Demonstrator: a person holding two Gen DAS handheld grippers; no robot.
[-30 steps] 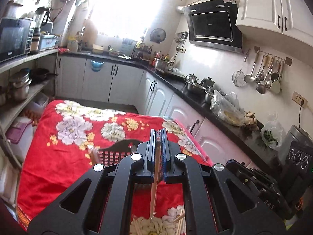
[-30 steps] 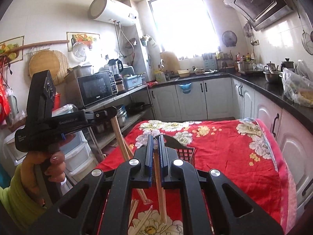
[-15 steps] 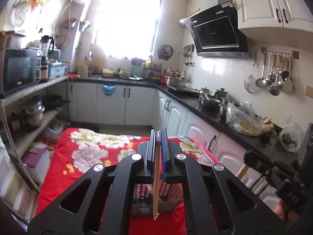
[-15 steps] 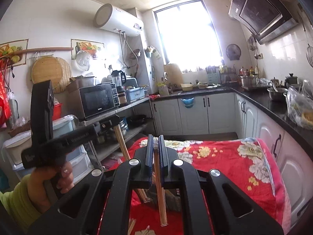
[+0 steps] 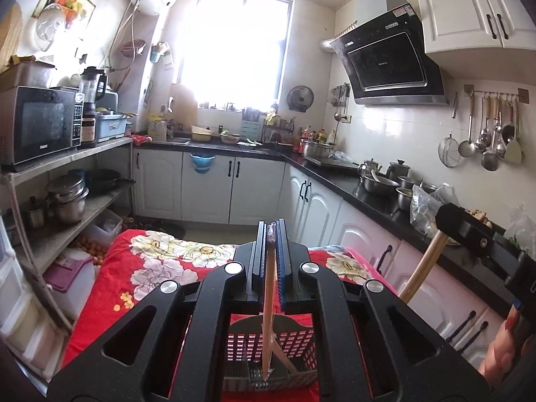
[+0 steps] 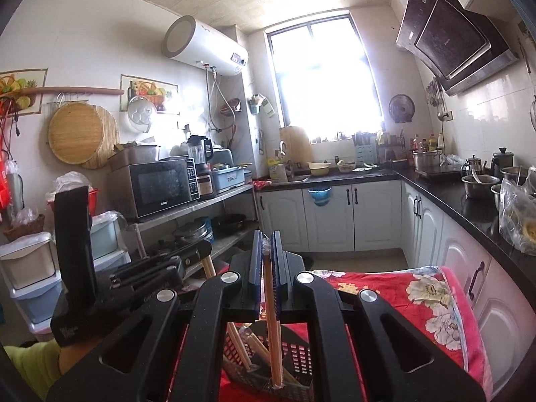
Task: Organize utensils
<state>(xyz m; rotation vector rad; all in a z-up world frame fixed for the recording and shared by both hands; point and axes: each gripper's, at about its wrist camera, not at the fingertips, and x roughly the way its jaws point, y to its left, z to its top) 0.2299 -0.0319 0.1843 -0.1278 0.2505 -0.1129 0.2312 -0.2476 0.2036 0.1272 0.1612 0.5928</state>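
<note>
The left gripper was clamped on a slender pale wooden chopstick, which was pinched near its upper end between the blue ribbed pads and hung down almost upright. Its lower tip was seen inside a dark perforated plastic utensil basket. The right gripper was likewise pressed shut on a second wooden chopstick, whose tip reached into the same basket, where further chopsticks were already leaning. The basket was standing on a red floral cloth spread over the table.

The step in hand was judged to be lowering both sticks into the basket. For a clean result, each tip should be kept within the basket walls and clear of the other stick, the stick held near vertical, and the pads parted only once the tip is resting on the floor of the basket. Releasing one side at a time is advised, so that the sticks are not knocked outward.
</note>
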